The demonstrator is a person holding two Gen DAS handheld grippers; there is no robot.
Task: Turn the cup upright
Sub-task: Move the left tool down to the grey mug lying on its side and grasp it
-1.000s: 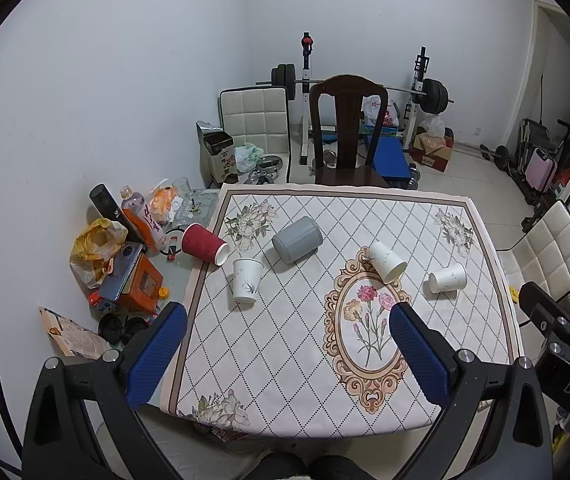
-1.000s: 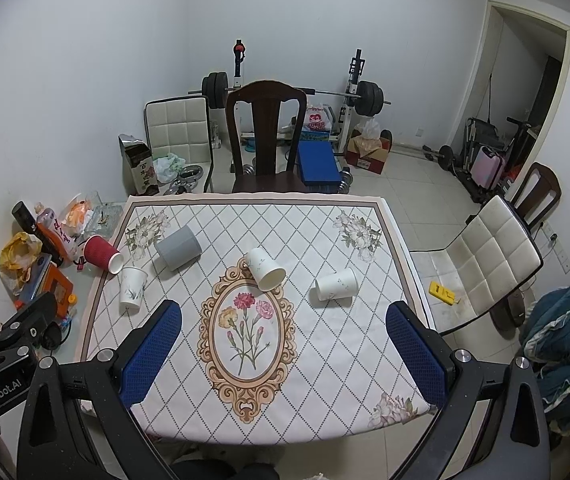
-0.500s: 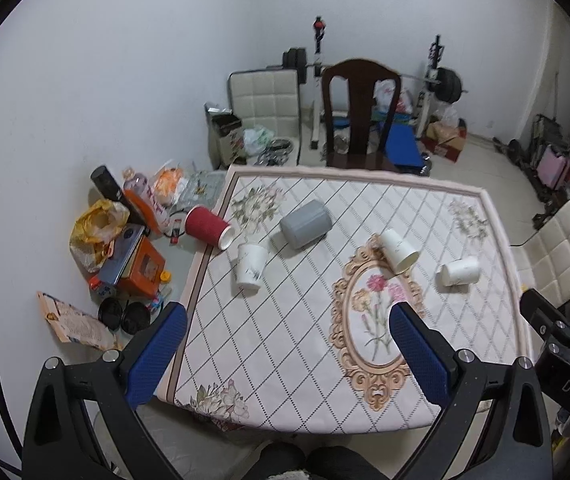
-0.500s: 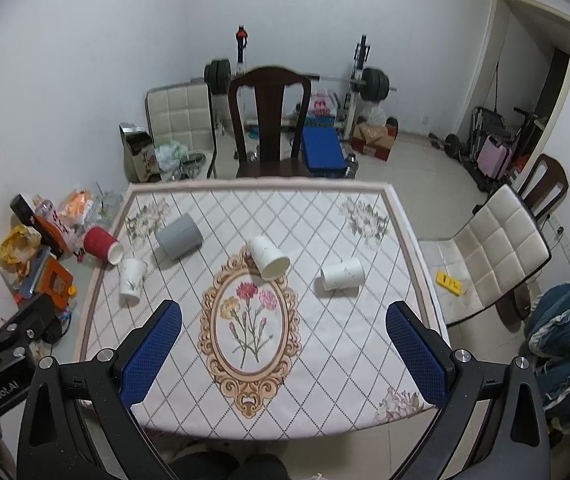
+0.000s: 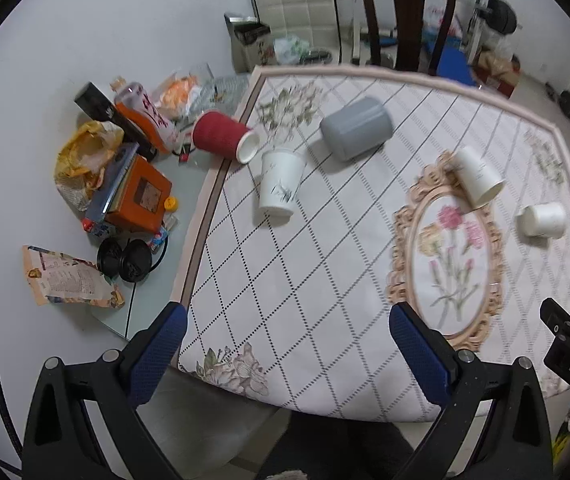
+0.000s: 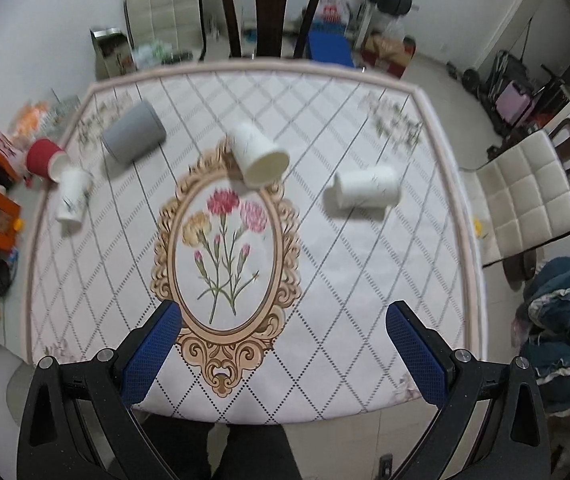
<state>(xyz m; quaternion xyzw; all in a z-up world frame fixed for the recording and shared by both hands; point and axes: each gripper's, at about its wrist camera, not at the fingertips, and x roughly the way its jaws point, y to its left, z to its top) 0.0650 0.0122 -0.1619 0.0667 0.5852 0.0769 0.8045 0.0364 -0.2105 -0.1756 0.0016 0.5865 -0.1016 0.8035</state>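
Note:
Several cups lie on the patterned tablecloth [image 5: 305, 300]. A red cup [image 5: 223, 141] lies on its side at the left edge, a grey cup [image 5: 356, 128] on its side behind, and two white cups lie tipped at the middle [image 5: 477, 176] and right [image 5: 543, 220]. A white cup with a leaf print [image 5: 279, 188] stands mouth down. In the right wrist view the same show: red cup [image 6: 45, 159], grey cup [image 6: 133, 136], leaf-print cup [image 6: 71, 196], middle cup [image 6: 259, 159], right cup [image 6: 365, 191]. My left gripper [image 5: 285, 354] and right gripper [image 6: 283, 350] are open, empty, above the near table edge.
Clutter sits on a glass side surface left of the table: an orange box [image 5: 141, 196], a yellow bag [image 5: 85, 156], headphones [image 5: 125, 260], a leaflet [image 5: 69, 284]. A dark wooden chair [image 6: 271, 8] stands behind the table, a cream chair [image 6: 525, 196] to the right.
Both grippers have moved forward and down toward the table, so the cups look larger. The left view has turned toward the left cups. Both stay open; no cup has moved.

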